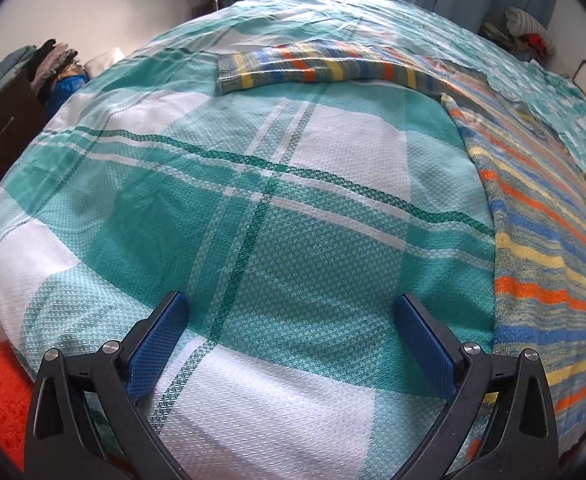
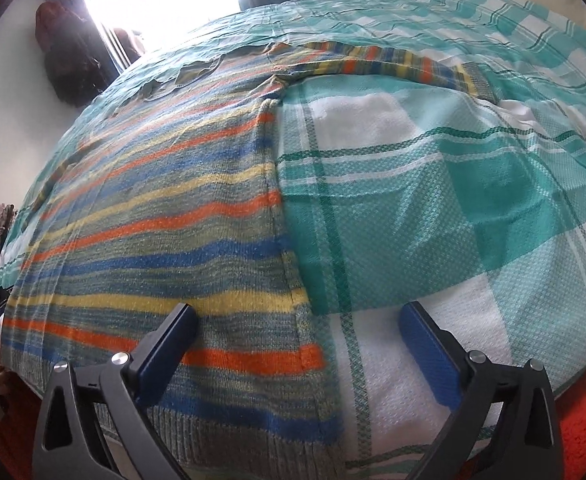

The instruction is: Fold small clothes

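Broadly, a teal-and-white checked bedspread (image 1: 253, 208) fills both views; a striped knit sweater (image 2: 165, 216) lies flat at centre-left of the right view, sleeve (image 1: 313, 66) stretched across the top. Left gripper (image 1: 291, 340) and right gripper (image 2: 299, 348) both hover released, holding nothing.

- The left gripper (image 1: 291, 338) has matte black arms shaped like curved wishbones, each with a triangular cut-out near its base.
- Its fingers (image 1: 425, 344) carry flat blue pads with a fine dimpled texture.
- Round silver screw heads sit at the pivots, two per side.
- The right gripper (image 2: 299, 346) is built the same: black frame, blue textured pads (image 2: 429, 354), silver pivot screws.
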